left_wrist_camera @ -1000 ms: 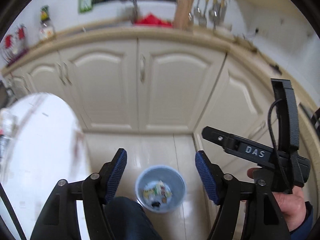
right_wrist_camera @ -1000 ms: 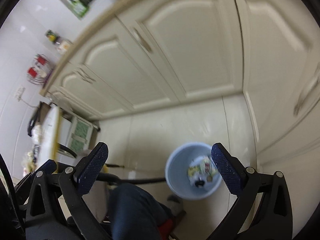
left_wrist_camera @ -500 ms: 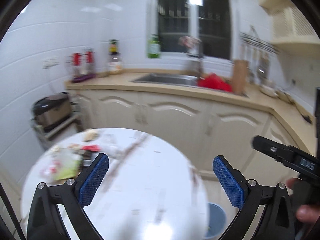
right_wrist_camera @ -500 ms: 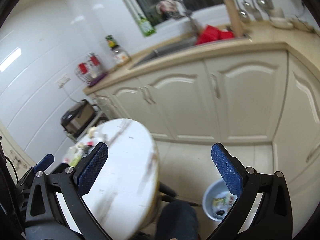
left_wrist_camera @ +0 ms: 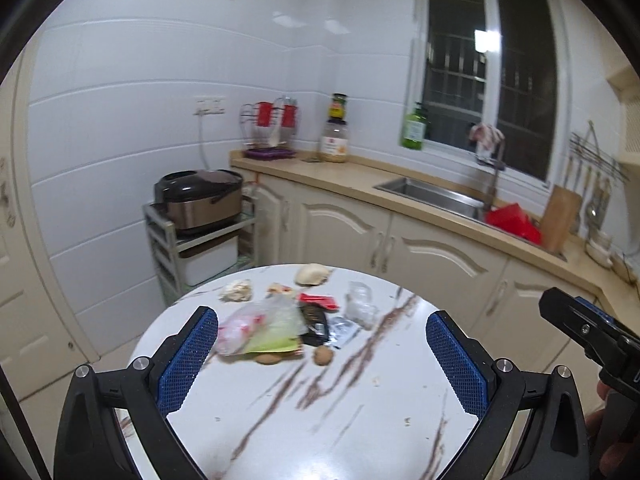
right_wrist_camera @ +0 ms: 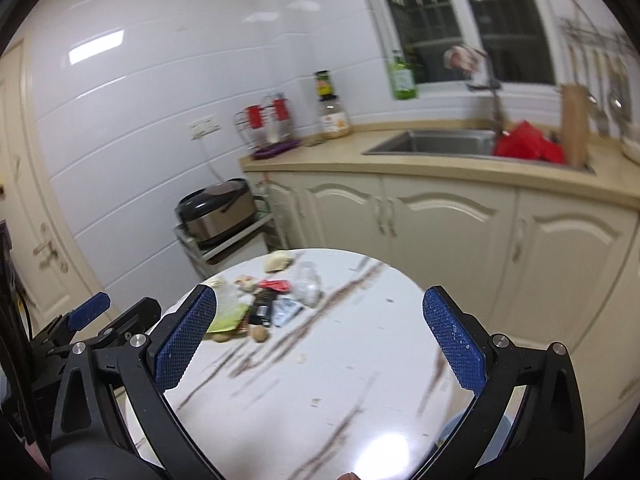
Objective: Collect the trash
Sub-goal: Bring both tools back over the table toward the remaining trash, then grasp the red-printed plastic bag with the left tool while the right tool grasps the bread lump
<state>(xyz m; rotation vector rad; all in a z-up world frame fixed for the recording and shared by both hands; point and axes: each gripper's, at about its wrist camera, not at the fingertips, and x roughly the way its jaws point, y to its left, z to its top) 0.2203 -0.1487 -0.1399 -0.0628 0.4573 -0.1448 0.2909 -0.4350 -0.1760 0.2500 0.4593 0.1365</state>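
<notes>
Trash (left_wrist_camera: 288,320) sits in a loose pile on the round white table (left_wrist_camera: 360,412), toward the far-left part of the top, about 11 o'clock from the left gripper (left_wrist_camera: 322,360). In the pile: a clear bag over green packaging (left_wrist_camera: 268,328), a red wrapper (left_wrist_camera: 320,301), a dark packet (left_wrist_camera: 315,322), a small silvery sachet (left_wrist_camera: 345,330), a crumpled clear bag (left_wrist_camera: 360,300), two pale lumps near the far rim, and a brown nut-like bit (left_wrist_camera: 323,356) at the near edge of the pile. Printing on the wrappers too blurred to read. Left gripper has just been opening and stands wide, nothing between the blue pads, above the near half of the table. Right gripper (right_wrist_camera: 320,332) likewise spread wide and empty, pile at its 11 o'clock (right_wrist_camera: 260,304). Near and right parts of the tabletop bare except brown streaks and crumbs, plenty of room to reach in. Table's far rim close to the cream cabinets (left_wrist_camera: 432,256) at 1 o'clock; a metal shelf with a cooker (left_wrist_camera: 200,204) at 10 o'clock. Part of the right gripper's body shows at 3 o'clock in the left view, with a bit of a hand below it. Labels on the counter jar (left_wrist_camera: 335,140) and green bottle (left_wrist_camera: 414,130) not legible.
</notes>
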